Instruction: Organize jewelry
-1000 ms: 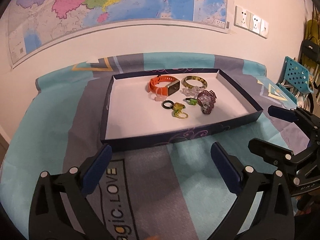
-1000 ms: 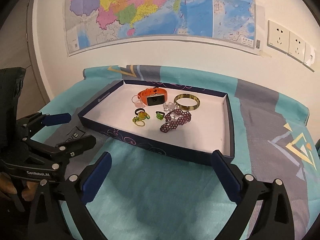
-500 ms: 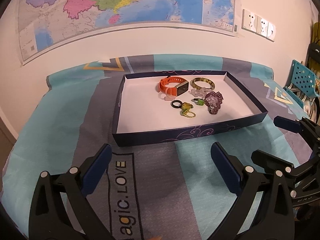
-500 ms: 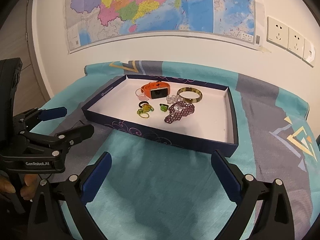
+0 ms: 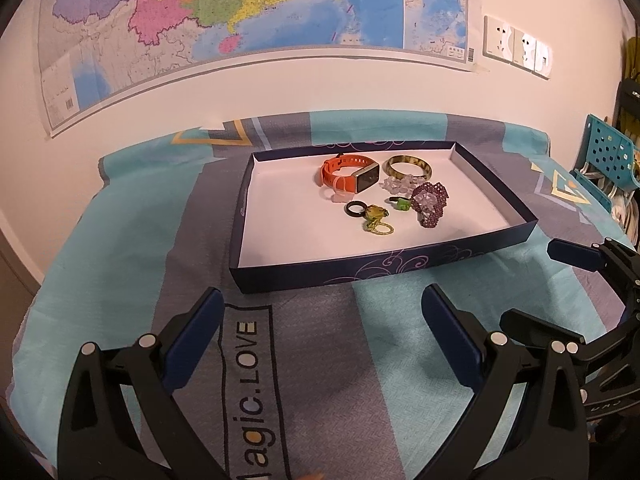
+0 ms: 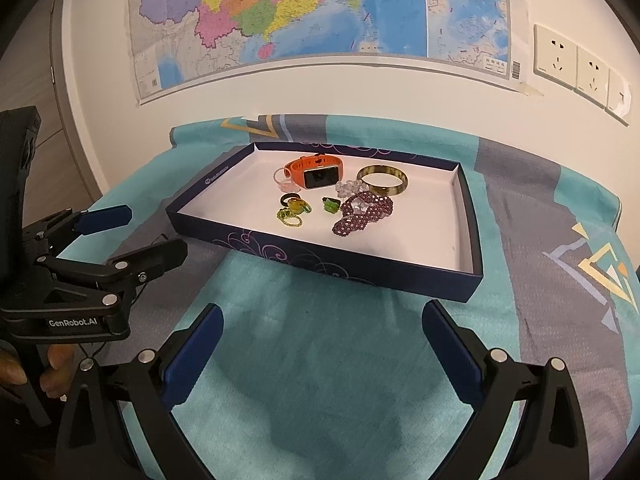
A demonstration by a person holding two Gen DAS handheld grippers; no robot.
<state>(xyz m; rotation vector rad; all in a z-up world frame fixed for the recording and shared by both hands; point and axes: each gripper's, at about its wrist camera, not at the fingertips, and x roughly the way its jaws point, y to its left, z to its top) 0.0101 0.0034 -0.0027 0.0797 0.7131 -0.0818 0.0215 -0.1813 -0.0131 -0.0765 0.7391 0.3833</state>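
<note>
A dark blue shallow box (image 5: 400,270) (image 6: 320,258) with a white floor lies on the cloth. In it are an orange smartwatch (image 5: 350,174) (image 6: 316,174), an olive bangle (image 5: 408,167) (image 6: 382,179), a purple bead bracelet (image 5: 430,204) (image 6: 364,212), a clear bead piece (image 5: 398,186), a black ring (image 5: 355,209), a green ring (image 5: 402,203) (image 6: 331,205) and yellow-green rings (image 5: 376,222) (image 6: 292,212). My left gripper (image 5: 320,344) (image 6: 136,232) is open and empty in front of the box. My right gripper (image 6: 320,344) (image 5: 552,284) is open and empty, also short of the box.
A teal and grey cloth (image 5: 120,240) covers the table. A wall with a map (image 5: 240,8) and sockets (image 6: 576,64) stands close behind. A blue perforated basket (image 5: 608,160) stands at the right.
Both grippers have drawn back and risen a little, so the box looks farther and more centred. The jewelry has not moved. Both stay open.
</note>
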